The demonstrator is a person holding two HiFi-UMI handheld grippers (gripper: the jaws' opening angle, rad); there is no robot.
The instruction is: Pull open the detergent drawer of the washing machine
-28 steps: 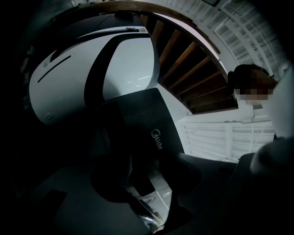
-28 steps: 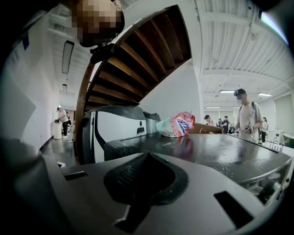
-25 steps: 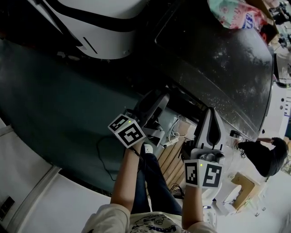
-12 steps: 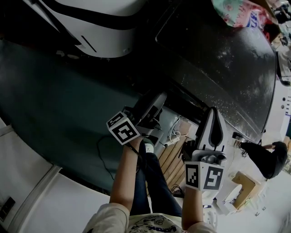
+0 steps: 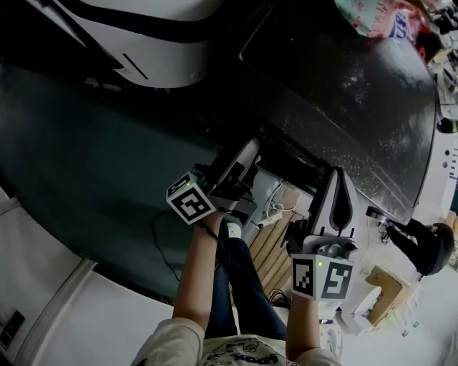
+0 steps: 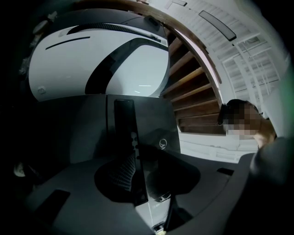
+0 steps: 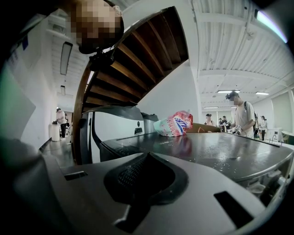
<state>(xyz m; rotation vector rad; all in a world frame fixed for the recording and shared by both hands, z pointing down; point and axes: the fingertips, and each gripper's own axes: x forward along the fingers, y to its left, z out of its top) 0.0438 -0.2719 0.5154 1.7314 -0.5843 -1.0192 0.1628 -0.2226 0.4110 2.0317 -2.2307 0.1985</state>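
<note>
- The washing machine (image 5: 358, 100) stood at the upper right of the head view. It had a dark speckled top, and a pink-green bag (image 5: 368, 18) lay on it.
- Its detergent drawer could not be told apart from the dark front edge.
- The left gripper (image 5: 240, 161) pointed at that edge near the corner. Its jaws were spread and had just been closing a little, and they pinched nothing.
- The right gripper (image 5: 338, 179) hung to the right of the left one, its jaws pressed together and empty.
- A white rounded appliance (image 5: 143, 36) stood at the upper left.
</note>
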